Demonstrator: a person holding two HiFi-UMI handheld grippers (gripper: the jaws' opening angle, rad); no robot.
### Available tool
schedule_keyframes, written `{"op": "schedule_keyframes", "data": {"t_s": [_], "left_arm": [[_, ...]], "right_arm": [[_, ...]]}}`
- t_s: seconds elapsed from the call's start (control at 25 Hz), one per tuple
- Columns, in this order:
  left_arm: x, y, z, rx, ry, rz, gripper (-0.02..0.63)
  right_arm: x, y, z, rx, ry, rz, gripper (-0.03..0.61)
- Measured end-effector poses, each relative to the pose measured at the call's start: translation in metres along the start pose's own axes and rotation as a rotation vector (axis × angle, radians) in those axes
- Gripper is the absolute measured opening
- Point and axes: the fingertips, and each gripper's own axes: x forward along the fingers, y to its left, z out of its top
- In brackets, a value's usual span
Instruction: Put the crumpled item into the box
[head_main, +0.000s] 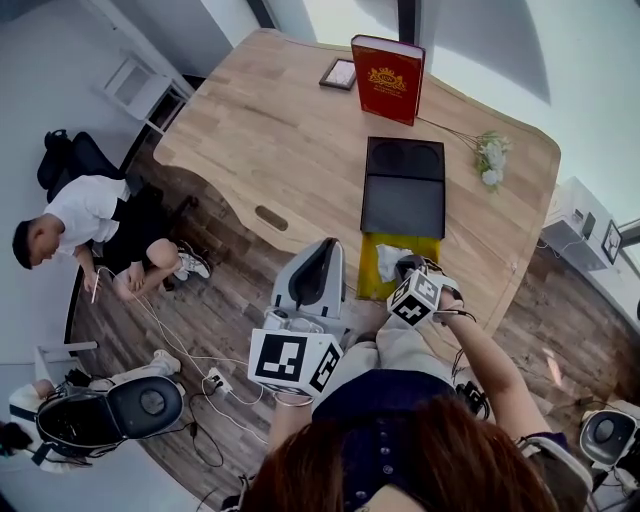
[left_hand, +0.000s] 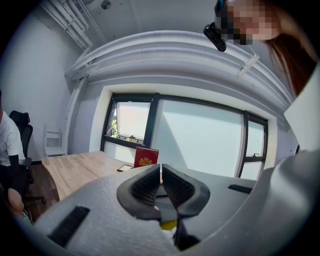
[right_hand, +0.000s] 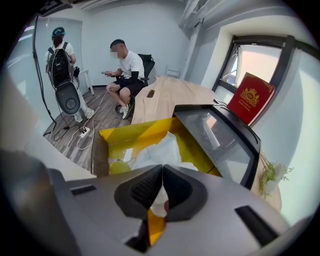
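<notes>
Crumpled paper (right_hand: 160, 150) sits inside the yellow box (right_hand: 125, 135) at the tabletop (head_main: 280, 130) edge; the right gripper's (right_hand: 161, 172) fingers are pressed together, seemingly pinching a fold of it; the left gripper's (left_hand: 161, 172) fingers are closed on nothing; lifting away without letting go could drag the paper back out.

The yellow box (head_main: 368, 272) stands open from above, partly filled by crumpled paper (head_main: 390, 261), with a black lid (head_main: 404, 187) just behind, bare tabletop (head_main: 260, 130) to its left, and a red book (head_main: 387, 78) well apart.
</notes>
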Motion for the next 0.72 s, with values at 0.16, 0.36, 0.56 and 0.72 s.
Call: {"op": "schedule_keyframes", "data": {"t_s": [0.16,0.36,0.56,0.72], "left_arm": [[-0.003,0.002,-0.002,0.001,0.004,0.004,0.035],[-0.007,0.003,-0.002,0.002,0.006,0.004,0.035],[-0.011,0.004,-0.003,0.001,0.008,-0.001,0.035],[-0.013,0.003,-0.005,0.002,0.012,-0.009,0.035]], "right_arm": [[0.005,0.000,-0.003,0.010,0.013,-0.002,0.028],[0.006,-0.002,-0.002,0.030,0.018,-0.003,0.028],[0.006,-0.003,-0.002,0.039,0.022,-0.012,0.029],[0.006,-0.003,-0.002,0.044,0.025,-0.023,0.029]]}}
